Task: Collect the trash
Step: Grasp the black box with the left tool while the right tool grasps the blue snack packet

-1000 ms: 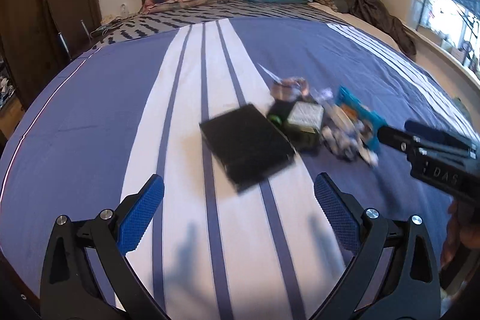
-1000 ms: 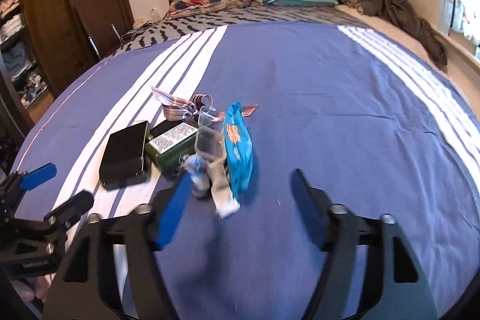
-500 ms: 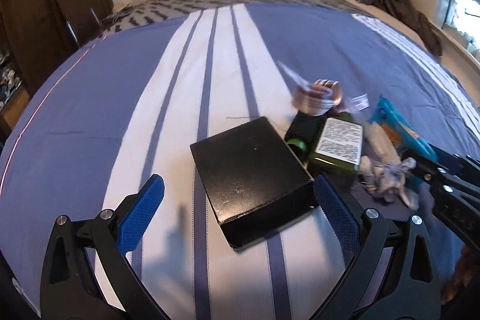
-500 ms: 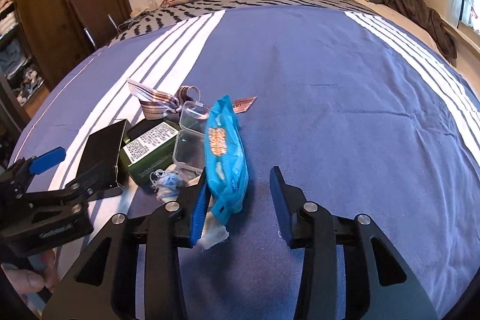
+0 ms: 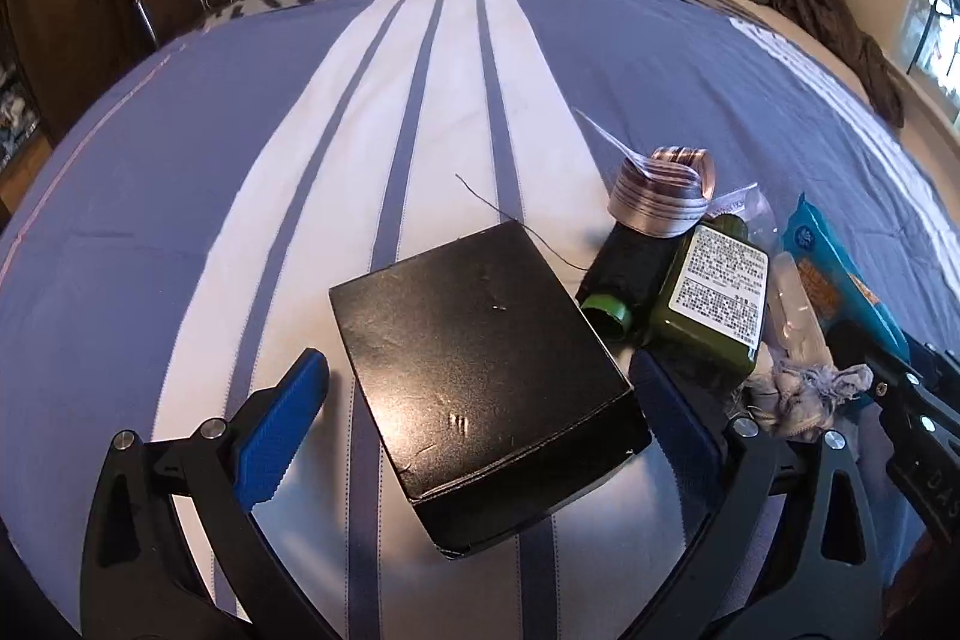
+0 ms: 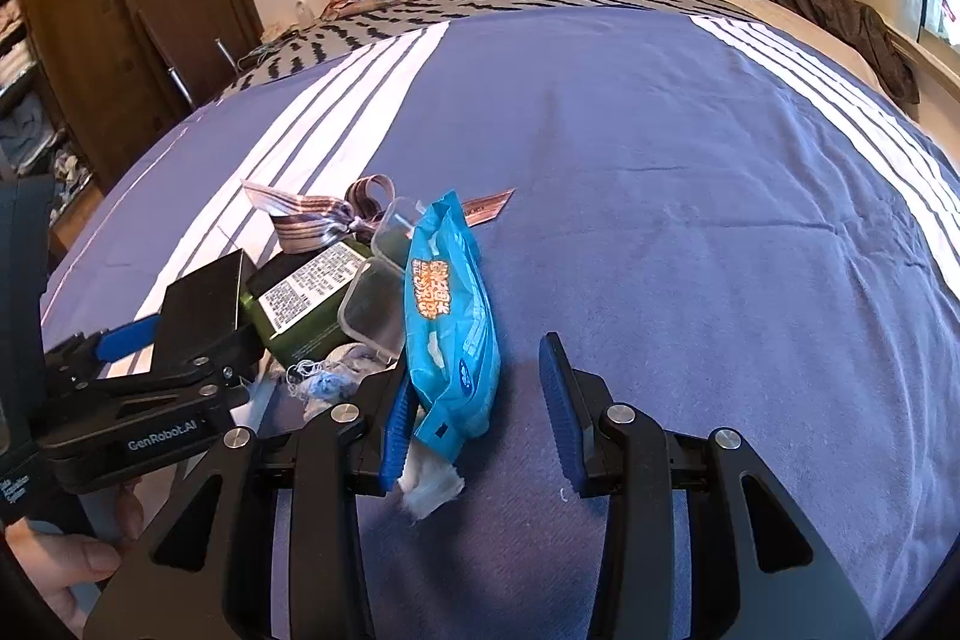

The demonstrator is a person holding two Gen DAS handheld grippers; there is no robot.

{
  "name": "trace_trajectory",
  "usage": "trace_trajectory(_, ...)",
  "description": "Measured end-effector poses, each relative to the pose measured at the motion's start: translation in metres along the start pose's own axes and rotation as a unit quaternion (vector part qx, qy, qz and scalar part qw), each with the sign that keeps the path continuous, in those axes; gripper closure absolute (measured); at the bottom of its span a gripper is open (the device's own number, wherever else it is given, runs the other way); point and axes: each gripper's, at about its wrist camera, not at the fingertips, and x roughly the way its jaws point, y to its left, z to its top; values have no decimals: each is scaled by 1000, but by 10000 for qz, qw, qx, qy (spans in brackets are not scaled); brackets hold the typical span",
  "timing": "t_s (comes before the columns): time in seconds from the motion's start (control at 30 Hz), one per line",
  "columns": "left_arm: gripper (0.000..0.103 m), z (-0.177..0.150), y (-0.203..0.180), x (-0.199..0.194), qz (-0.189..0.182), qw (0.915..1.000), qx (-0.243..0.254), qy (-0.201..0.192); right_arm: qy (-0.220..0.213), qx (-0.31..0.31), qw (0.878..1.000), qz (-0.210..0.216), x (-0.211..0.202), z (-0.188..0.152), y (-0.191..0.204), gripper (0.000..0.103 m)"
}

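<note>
I have the left gripper (image 5: 480,403) spread wide around the black box (image 5: 486,376), which lies shut on the white stripes of the bedspread (image 6: 690,160) near the bed's foot edge; neither pad touches its sides, and I cannot see what is in it. The rest of the trash sits just beside it toward the middle of the bed: a green bottle (image 5: 714,292) on its side, capped, a striped ribbon (image 5: 660,196) at its far end, a clear plastic tub (image 6: 375,307) that looks empty, and a wad of tissue and thread (image 6: 330,376). My right gripper (image 6: 477,397) has just been closing on the blue snack bag (image 6: 450,316); the bag's near end lies between the jaws against the left pad (image 6: 399,421), the right pad standing clear of it.
</note>
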Motion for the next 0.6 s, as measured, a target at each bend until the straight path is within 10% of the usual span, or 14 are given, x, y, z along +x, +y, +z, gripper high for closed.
trace_trajectory(0.07, 17, 0, 3, -1, -45, 10000, -15, -3, -41, 13, 10000, 43, -2, 0, -1, 79)
trace_trajectory(0.6, 23, -73, 21, -68, -356, 9985, 387, -180, -453, -101, 9989, -38, -67, -24, 12, 83)
